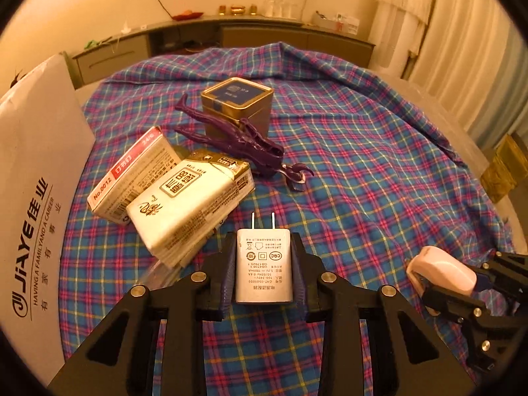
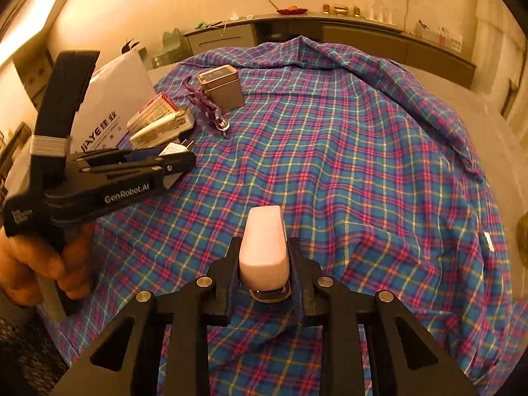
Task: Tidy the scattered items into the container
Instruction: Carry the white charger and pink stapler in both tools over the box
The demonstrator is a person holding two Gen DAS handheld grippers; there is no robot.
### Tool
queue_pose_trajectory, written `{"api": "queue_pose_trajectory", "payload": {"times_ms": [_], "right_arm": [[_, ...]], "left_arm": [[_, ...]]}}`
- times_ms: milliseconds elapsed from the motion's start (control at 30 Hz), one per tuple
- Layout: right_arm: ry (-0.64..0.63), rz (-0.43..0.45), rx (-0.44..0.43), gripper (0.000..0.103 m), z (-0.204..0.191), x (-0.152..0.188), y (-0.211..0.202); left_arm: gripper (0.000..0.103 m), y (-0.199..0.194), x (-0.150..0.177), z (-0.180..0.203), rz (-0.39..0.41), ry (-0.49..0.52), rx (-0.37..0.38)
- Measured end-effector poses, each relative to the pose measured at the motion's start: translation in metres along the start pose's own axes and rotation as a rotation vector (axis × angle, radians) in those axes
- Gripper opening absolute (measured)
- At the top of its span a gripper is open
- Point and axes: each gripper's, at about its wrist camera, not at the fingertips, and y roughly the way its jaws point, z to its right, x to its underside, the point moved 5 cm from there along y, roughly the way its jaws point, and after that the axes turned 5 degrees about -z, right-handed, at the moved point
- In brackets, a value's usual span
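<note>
Both grippers are loaded: left gripper (image 1: 264, 264) is clamped on the charger (image 1: 264, 265), prongs pointing forward, and right gripper (image 2: 264, 264) pinches the pink stapler (image 2: 264, 250) lengthwise. The box (image 1: 39, 178) sits off to the left, so the left one's closer and probably drops first.
</note>
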Motion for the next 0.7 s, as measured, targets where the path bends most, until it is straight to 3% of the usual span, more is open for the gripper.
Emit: {"api": "queue_pose_trajectory", "payload": {"times_ms": [700], "right_arm": [[0.066,0.068,-0.153,0.027,-0.015,-0.008,-0.035]], "left_arm": [[0.031,-0.062,-0.001,0.014,0.06,0.009,0.095]]}}
